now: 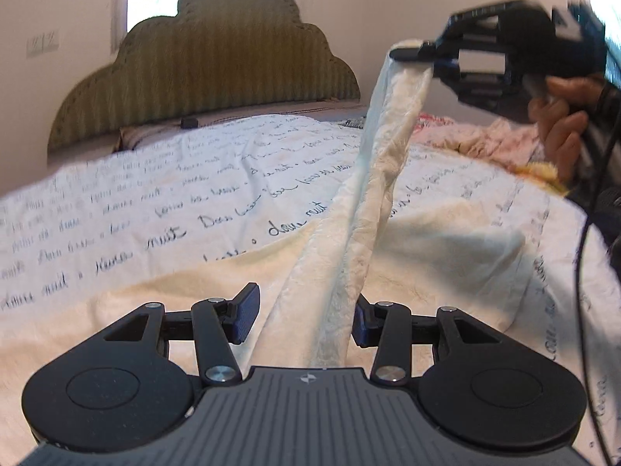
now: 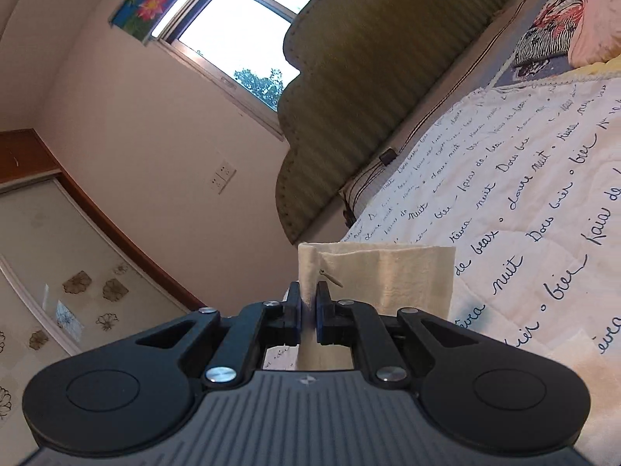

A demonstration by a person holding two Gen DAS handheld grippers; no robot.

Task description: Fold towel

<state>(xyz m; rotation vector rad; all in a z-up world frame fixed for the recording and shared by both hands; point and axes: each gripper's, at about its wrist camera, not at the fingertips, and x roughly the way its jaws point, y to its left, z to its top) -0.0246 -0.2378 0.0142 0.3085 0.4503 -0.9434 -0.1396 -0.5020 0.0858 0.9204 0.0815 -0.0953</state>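
Left wrist view showed the left tongs [image 1: 306,316] standing wide apart, their blue ribbed pads on either side of a bunched band of the towel [image 1: 372,178]. The cloth ran through the gap and seemed to brush the right-hand pad, while the left-hand pad stood clear of it; nothing was clamped. From there the towel rose as a long, twisted strip, its long axis slanting up and to the right toward the right tongs [image 1: 417,54], which were raised above the bed and pinched shut on its upper corner. A hand [image 1: 559,124] gripped the handle behind them, blurred. The rest of the towel lay spread on the bed cover [image 1: 155,178], reaching toward the camera and to the right.

In the right wrist view the right tongs [image 2: 308,303] were pressed together on a folded edge of the towel [image 2: 388,275], with a flat panel of cloth standing up past the tips and a small hanging loop just at the hem.

The towel was cream, soft and faintly crinkled, with a thicker stitched hem. The bed cover was white, quilted, printed with dark handwritten script. Behind it stood an olive, ribbed, cloud-shaped headboard [image 1: 209,58] under a window [image 2: 240,27].
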